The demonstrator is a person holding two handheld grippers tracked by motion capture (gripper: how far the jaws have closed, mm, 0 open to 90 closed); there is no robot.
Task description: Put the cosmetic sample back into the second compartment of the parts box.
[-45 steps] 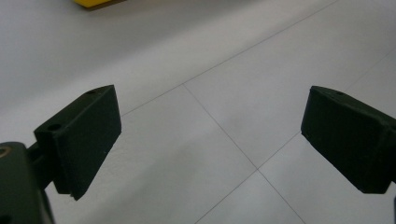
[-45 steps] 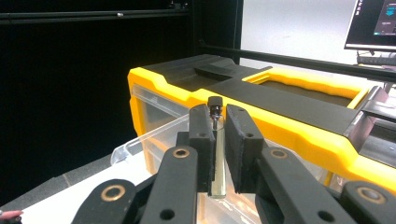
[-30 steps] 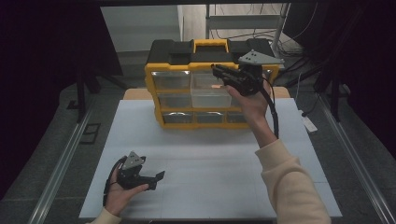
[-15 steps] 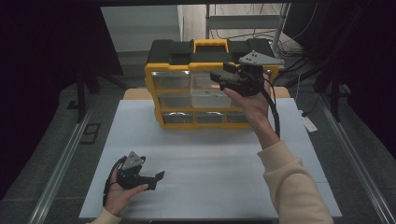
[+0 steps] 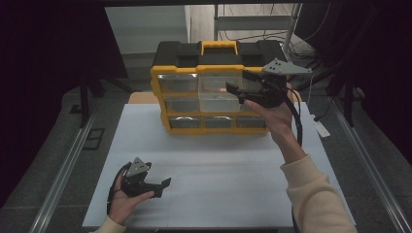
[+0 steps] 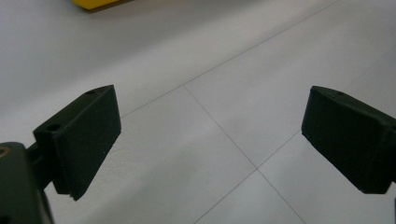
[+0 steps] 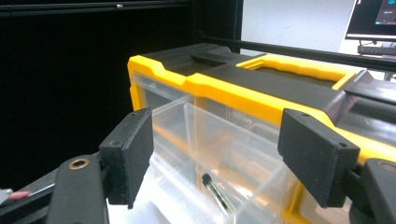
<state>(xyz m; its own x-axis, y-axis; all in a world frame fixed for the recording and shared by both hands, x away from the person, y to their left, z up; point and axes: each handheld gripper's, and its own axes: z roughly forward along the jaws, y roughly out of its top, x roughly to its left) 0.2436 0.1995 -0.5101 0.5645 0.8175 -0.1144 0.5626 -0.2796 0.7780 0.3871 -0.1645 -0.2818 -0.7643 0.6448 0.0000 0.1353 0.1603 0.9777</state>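
A yellow and black organizer box (image 5: 214, 63) with clear drawers stands at the back of the white table (image 5: 233, 165). One clear drawer (image 5: 217, 100) in its upper rows is pulled out. My right gripper (image 5: 237, 82) is held up in front of that drawer, open and holding nothing. In the right gripper view the open gripper (image 7: 219, 149) frames the pulled-out drawer (image 7: 187, 140), and a small dark slender object (image 7: 215, 192) lies inside it. My left gripper (image 5: 163, 188) rests low at the front left, open over bare table (image 6: 210, 140).
Metal rails (image 5: 68, 165) run along both sides of the table. A shelf frame and cables (image 5: 291, 29) stand behind the box. A yellow carry handle (image 7: 299, 70) sits on the box lid.
My right gripper has shifted slightly right and down in front of the box. The left gripper has not moved.
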